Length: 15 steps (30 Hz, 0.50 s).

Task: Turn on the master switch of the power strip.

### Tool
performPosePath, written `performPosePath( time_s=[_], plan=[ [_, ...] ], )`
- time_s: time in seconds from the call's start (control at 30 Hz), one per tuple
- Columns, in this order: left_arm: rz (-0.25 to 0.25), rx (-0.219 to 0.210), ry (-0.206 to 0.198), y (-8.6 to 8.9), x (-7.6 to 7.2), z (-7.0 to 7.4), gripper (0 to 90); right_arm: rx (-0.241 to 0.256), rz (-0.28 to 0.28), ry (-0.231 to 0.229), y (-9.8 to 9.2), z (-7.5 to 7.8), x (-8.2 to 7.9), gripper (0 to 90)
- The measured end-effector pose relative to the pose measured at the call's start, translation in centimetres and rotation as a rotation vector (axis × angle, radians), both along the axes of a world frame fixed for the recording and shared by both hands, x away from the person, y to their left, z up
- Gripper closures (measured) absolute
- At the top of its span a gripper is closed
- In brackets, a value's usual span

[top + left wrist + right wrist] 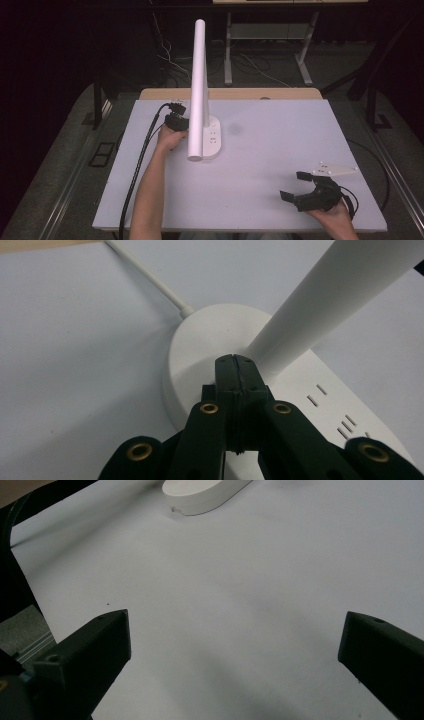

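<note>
While pressed together, left hand-held gripper (235, 375) touches lamp base (200, 345), right hand-held gripper (300, 186) spread, well apart.

No legible text or markings anywhere.

High view: pale grey matte tabletop (280, 165) evenly lit from above, surroundings near black beyond tabletop edges. Soft compression blur overall. White cylindrical lamp post (199, 90) bright, near clipping, no hard glare. Faint round shadow smudge right of white oval plastic lamp base (214, 140). Left gripper view: black jaws close to lens, fairly sharp; post soft. Right gripper view: jaws blurred, diffuse shadows on tabletop, dim left edge.
</note>
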<state>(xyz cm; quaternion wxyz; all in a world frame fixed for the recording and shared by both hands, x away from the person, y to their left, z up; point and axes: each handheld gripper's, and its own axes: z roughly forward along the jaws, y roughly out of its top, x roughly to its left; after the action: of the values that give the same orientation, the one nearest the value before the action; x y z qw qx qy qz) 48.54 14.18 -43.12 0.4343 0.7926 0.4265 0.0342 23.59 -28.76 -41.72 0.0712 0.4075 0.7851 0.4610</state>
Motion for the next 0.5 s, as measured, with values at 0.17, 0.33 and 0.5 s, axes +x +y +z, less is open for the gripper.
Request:
performPosePath(
  time_s=[0.17,0.33,0.5],
  plan=[
    [0.013,-0.002,0.024,-0.1,0.0,0.0,90.0,0.002,0.000,0.002,0.0,0.0,0.0,0.0],
    [0.022,0.022,0.013,-0.5,0.0,0.1,90.0,0.003,-0.003,-0.003,-0.1,0.0,0.0,0.0],
    [0.059,0.006,0.018,-0.8,0.2,-0.1,90.0,0.001,0.000,-0.005,-0.1,0.0,0.0,0.0]
  ],
)
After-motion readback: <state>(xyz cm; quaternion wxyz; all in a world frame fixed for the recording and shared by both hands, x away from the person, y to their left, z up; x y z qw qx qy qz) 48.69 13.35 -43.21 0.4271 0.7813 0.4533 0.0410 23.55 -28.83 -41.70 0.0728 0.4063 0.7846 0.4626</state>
